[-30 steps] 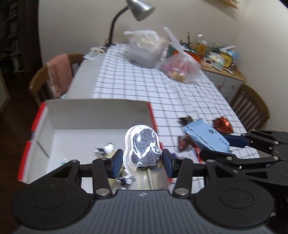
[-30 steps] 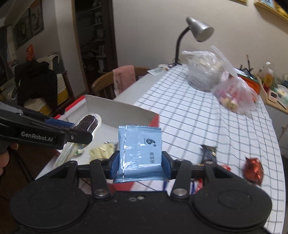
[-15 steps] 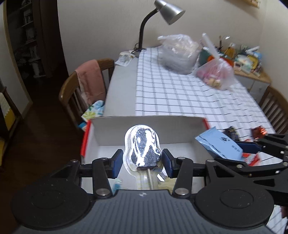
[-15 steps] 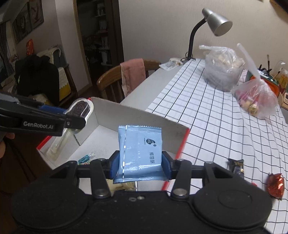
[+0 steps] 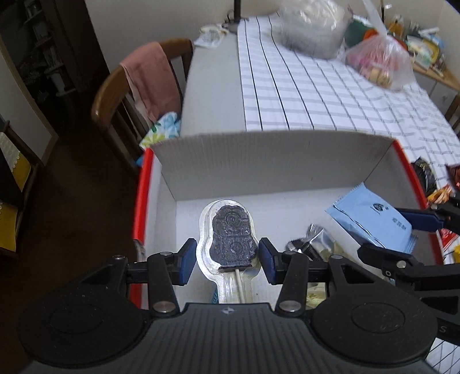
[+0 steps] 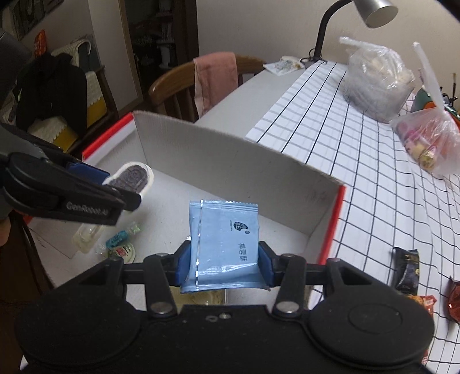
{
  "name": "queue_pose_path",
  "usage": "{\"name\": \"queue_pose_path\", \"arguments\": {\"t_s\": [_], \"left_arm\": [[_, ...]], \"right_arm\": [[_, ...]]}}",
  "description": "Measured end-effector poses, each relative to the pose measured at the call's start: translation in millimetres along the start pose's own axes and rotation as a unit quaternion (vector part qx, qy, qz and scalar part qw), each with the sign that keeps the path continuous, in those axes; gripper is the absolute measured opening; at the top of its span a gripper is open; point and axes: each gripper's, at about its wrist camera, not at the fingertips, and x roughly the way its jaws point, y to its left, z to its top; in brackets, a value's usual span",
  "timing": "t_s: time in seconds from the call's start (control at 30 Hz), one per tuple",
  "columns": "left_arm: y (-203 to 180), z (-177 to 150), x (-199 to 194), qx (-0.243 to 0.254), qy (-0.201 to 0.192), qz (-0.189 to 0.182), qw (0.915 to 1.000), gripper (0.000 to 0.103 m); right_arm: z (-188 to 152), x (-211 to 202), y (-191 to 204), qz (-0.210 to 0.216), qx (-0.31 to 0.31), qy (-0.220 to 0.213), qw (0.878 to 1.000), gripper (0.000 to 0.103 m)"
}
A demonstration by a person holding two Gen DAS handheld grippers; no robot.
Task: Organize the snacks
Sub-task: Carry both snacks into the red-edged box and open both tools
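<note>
A white cardboard box with red edges [image 5: 276, 161] [image 6: 230, 161] stands open at the near end of the table. My left gripper [image 5: 228, 260] is shut on a dark chocolate lollipop in a clear wrapper [image 5: 231, 238], held over the box's left side; it also shows in the right wrist view [image 6: 132, 175]. My right gripper [image 6: 224, 263] is shut on a light blue snack packet [image 6: 224, 241], held over the box's right side; the packet also shows in the left wrist view [image 5: 371, 218]. Small wrapped sweets [image 6: 120, 238] lie on the box floor.
A checked tablecloth [image 6: 359, 149] covers the table. Loose snacks [image 6: 406, 270] lie on it right of the box. Two plastic bags [image 6: 376, 83] [image 6: 428, 141] and a desk lamp [image 6: 373, 11] stand farther back. A wooden chair with a pink cloth [image 5: 146, 83] stands at the left.
Both grippers have moved left and down over the open box, each carrying its snack. The lollipop and the blue packet now hang low inside the box.
</note>
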Motion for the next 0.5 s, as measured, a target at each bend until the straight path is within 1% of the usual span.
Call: {"name": "queue_pose_path", "arguments": {"t_s": [0.17, 0.3, 0.4, 0.5], "left_arm": [[-8, -2, 17, 0.023, 0.029, 0.000, 0.9993, 0.046], [-11, 1, 26, 0.031, 0.050, 0.004, 0.9983, 0.046], [-11, 3, 29, 0.031, 0.060, 0.006, 0.9977, 0.047], [-10, 4, 29, 0.029, 0.059, 0.007, 0.9978, 0.047]], "right_arm": [[-3, 16, 2, 0.005, -0.002, 0.022, 1.000, 0.046], [-2, 22, 1, 0.009, -0.002, 0.028, 1.000, 0.046], [-1, 25, 0, 0.011, -0.002, 0.031, 0.999, 0.048], [0, 25, -1, 0.013, 0.001, 0.033, 0.999, 0.050]]}}
